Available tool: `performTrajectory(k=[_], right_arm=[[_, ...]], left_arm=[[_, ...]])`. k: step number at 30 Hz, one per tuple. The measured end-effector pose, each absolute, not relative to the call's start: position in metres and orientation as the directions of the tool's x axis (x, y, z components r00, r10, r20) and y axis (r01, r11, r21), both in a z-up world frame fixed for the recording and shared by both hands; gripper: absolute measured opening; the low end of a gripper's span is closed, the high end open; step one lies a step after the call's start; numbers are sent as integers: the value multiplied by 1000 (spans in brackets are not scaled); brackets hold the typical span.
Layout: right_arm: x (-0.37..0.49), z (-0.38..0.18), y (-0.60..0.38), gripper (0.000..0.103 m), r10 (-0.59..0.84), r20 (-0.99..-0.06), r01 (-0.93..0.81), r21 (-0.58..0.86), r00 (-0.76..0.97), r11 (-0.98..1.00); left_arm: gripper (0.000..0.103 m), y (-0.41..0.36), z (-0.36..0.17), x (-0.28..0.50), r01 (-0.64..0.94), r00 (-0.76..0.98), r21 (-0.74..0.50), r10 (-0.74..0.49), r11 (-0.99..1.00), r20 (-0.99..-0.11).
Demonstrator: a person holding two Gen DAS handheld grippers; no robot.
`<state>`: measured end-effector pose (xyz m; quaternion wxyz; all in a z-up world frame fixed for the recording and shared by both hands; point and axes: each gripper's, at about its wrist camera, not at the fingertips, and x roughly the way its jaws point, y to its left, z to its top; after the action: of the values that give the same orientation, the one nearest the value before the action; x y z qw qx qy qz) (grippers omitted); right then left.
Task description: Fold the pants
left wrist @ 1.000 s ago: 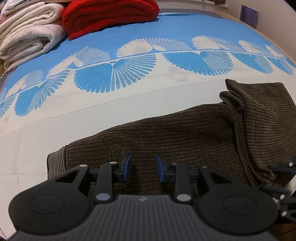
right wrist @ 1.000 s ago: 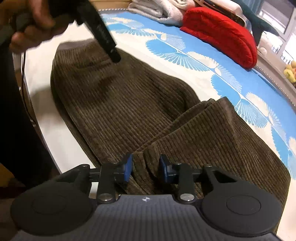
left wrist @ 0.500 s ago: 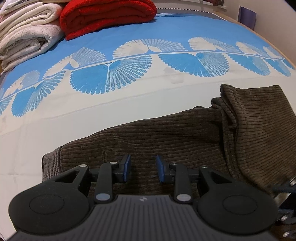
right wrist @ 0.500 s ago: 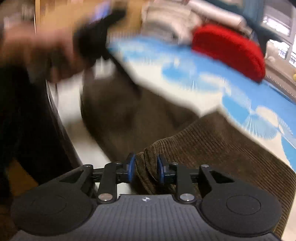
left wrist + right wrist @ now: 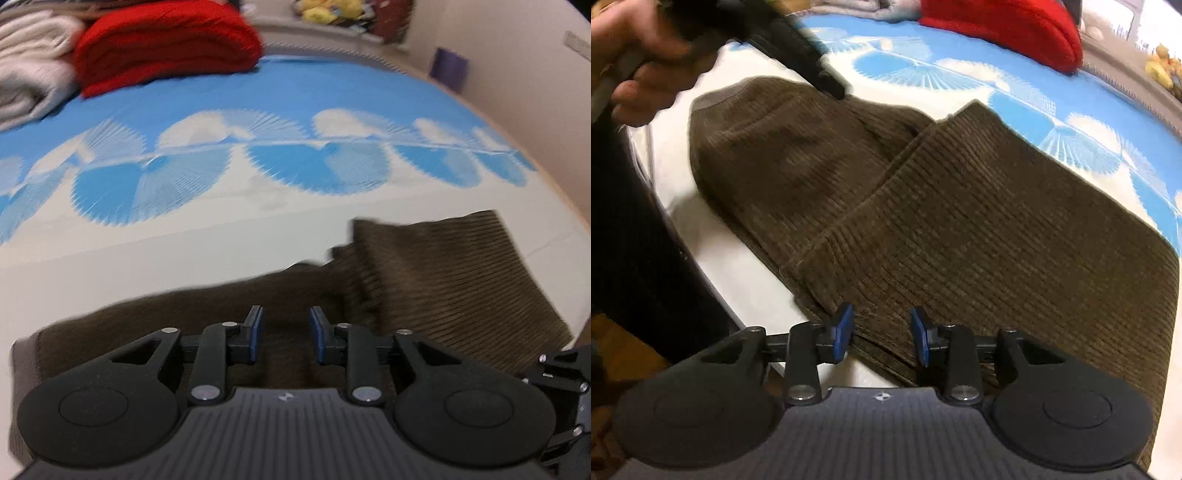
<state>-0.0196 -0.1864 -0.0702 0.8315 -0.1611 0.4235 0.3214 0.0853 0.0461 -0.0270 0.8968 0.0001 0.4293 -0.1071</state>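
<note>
Brown corduroy pants [image 5: 960, 221] lie folded over on the bed, one part laid flat across the other. They also show in the left wrist view [image 5: 443, 273]. My right gripper [image 5: 881, 334] is open just above the near edge of the folded cloth, holding nothing. My left gripper [image 5: 284, 334] is open over the waistband end of the pants, empty. In the right wrist view the left gripper [image 5: 827, 79] and the hand holding it sit above the waistband at the top left. Part of the right gripper [image 5: 565, 376] shows at the lower right of the left wrist view.
The bed sheet [image 5: 221, 229] is white with blue fan patterns. A folded red blanket [image 5: 166, 51] and white blankets [image 5: 29, 85] are stacked at the far end. The bed's near edge [image 5: 713, 266] runs beside the pants, with the person's dark clothing to its left.
My right gripper has opened and let go of the pants fold, which now lies flat. The left gripper has pulled back and tilted up; its view is blurred by motion.
</note>
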Motion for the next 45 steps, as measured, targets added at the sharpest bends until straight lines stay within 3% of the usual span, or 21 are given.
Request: performTrajectory(k=[3, 6, 8, 11, 14, 16, 19, 25, 28, 30, 33, 37, 41, 45], right_arm=[[-20, -46, -214, 40, 445, -734, -585, 80, 513, 807], [-18, -32, -246, 47, 361, -690, -428, 81, 627, 900], [-16, -31, -273, 53, 270, -681, -297, 81, 680, 951], [-15, -38, -310, 56, 113, -698, -92, 67, 707, 994], [-15, -55, -337, 62, 38, -750, 32, 78, 660, 996], [-14, -66, -349, 63, 12, -787, 83, 81, 616, 993], [-9, -84, -357, 70, 60, -833, 126, 153, 550, 980], [-8, -99, -376, 66, 181, -842, 224, 332, 508, 916], [-11, -91, -373, 54, 170, -834, 187, 308, 525, 933], [-10, -82, -366, 38, 166, -818, 139, 287, 551, 948], [-15, -69, -355, 32, 154, -787, 68, 241, 598, 968], [-16, -62, -350, 33, 136, -774, 36, 201, 619, 979], [-13, -71, -359, 51, 105, -804, 116, 211, 586, 970], [-5, -78, -364, 56, 120, -812, 157, 251, 571, 955]], left_arm=[[28, 22, -24, 89, 270, 625, -92, -247, 958, -741], [28, -3, -26, 91, 343, 627, -82, -293, 936, -722], [23, -16, -29, 92, 388, 624, -67, -315, 919, -715], [8, -33, -39, 98, 435, 607, -27, -315, 900, -730], [6, -41, -47, 107, 447, 594, -26, -318, 894, -739], [5, -40, -61, 119, 414, 570, 13, -248, 910, -784], [5, -34, -79, 132, 341, 527, 48, -149, 939, -837], [7, -18, -57, 132, 266, 570, -91, -233, 960, -788], [7, -17, -52, 134, 260, 583, -152, -281, 953, -762], [7, -21, -52, 136, 259, 579, -144, -273, 955, -769], [8, -29, -66, 138, 260, 546, -52, -191, 964, -816], [9, -31, -57, 127, 297, 588, -23, -201, 955, -784], [10, -35, -49, 107, 388, 550, -75, -296, 918, -781], [10, -47, -62, 86, 500, 454, -60, -320, 864, -831]])
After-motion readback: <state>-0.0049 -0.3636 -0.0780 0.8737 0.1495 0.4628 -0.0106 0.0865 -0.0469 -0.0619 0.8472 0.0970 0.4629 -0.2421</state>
